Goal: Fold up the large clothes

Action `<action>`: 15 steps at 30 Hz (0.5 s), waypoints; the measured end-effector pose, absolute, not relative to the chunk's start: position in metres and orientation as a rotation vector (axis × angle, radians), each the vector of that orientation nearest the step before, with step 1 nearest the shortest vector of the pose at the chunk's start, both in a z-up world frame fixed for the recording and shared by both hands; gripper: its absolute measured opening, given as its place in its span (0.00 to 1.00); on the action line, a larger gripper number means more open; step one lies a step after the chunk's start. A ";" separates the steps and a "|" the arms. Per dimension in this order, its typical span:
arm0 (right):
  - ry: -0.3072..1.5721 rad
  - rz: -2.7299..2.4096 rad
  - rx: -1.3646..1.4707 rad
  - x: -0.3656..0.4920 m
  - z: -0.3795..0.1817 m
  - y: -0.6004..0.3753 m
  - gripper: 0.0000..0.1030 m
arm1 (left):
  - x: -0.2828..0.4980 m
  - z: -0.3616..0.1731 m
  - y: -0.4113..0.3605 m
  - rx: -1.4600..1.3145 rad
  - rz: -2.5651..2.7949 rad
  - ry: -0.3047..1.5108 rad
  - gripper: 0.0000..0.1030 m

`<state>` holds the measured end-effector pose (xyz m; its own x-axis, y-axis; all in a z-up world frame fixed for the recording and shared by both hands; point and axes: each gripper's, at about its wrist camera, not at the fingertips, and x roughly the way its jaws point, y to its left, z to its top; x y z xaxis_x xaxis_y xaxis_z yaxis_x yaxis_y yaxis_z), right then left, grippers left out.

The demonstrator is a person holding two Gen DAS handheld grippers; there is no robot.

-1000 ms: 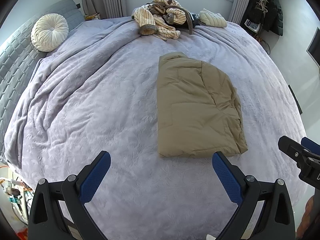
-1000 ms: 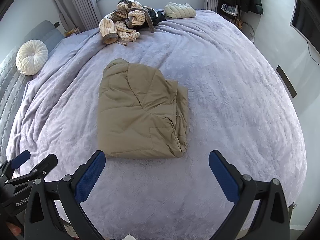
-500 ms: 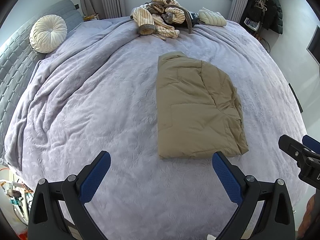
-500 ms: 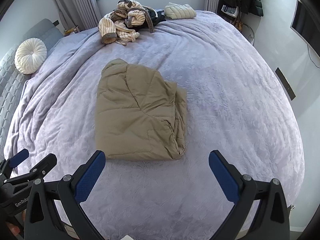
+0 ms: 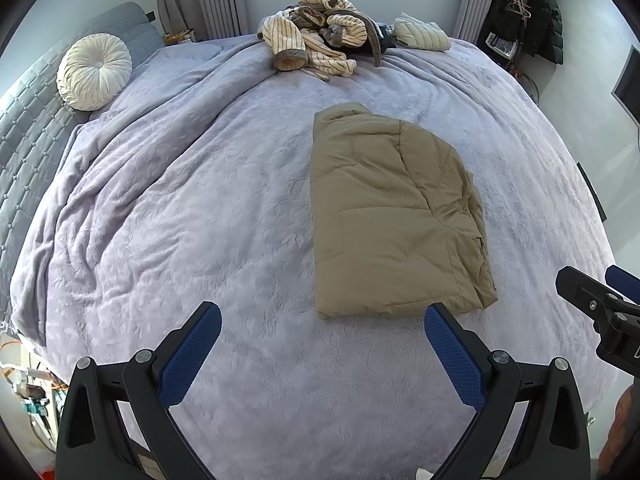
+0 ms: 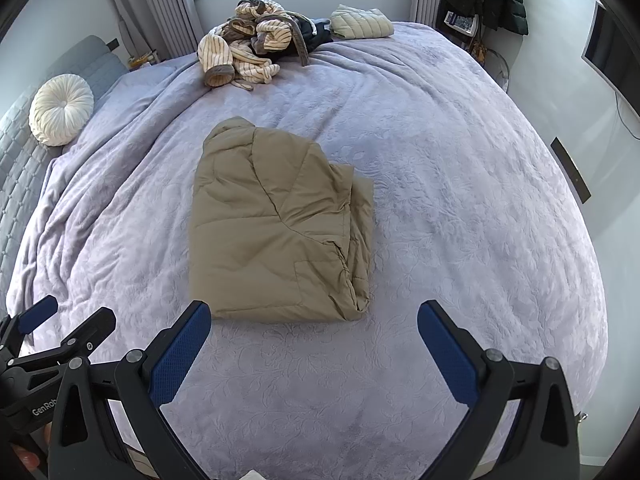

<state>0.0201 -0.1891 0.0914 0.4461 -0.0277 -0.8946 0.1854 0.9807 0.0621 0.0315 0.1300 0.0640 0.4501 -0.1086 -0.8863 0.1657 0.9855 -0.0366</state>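
1. The bed [image 5: 200, 208] carries everything; its near edge lies just under my grippers.
2. The tan jacket [image 6: 276, 228] lies folded mid-bed, toward the near edge; I judge this fold done.
3. The striped heap [image 6: 248, 52] waits at the far edge, likely next, and calls for a long reach.
4. My left gripper [image 5: 322, 326] and right gripper [image 6: 314, 322] hover with fingers spread apart, holding nothing.

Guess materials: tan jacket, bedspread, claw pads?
Jacket: looks like a thin woven synthetic shell over padding, matte with a faint sheen; stitched quilt lines and puffy panels. Bedspread: probably plush fleece or velvet, soft nap with an embossed leaf pattern. Pads: blue, likely rubber or textured plastic; fine dimpled grid on black plastic-looking arms.
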 end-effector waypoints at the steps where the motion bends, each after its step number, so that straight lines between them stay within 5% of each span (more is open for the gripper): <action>1: 1.102 -0.133 0.159 0.020 0.091 -0.191 1.00 | 0.034 0.064 0.128 0.061 -0.172 1.090 0.99; 15: 1.104 -0.134 0.155 0.021 0.091 -0.187 1.00 | 0.045 0.064 0.131 0.073 -0.177 1.079 0.99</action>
<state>0.0207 -0.1867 0.0913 0.4436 -0.0310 -0.8957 0.1849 0.9811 0.0576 0.0446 0.1314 0.0640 0.4598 -0.1085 -0.8814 0.1794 0.9834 -0.0275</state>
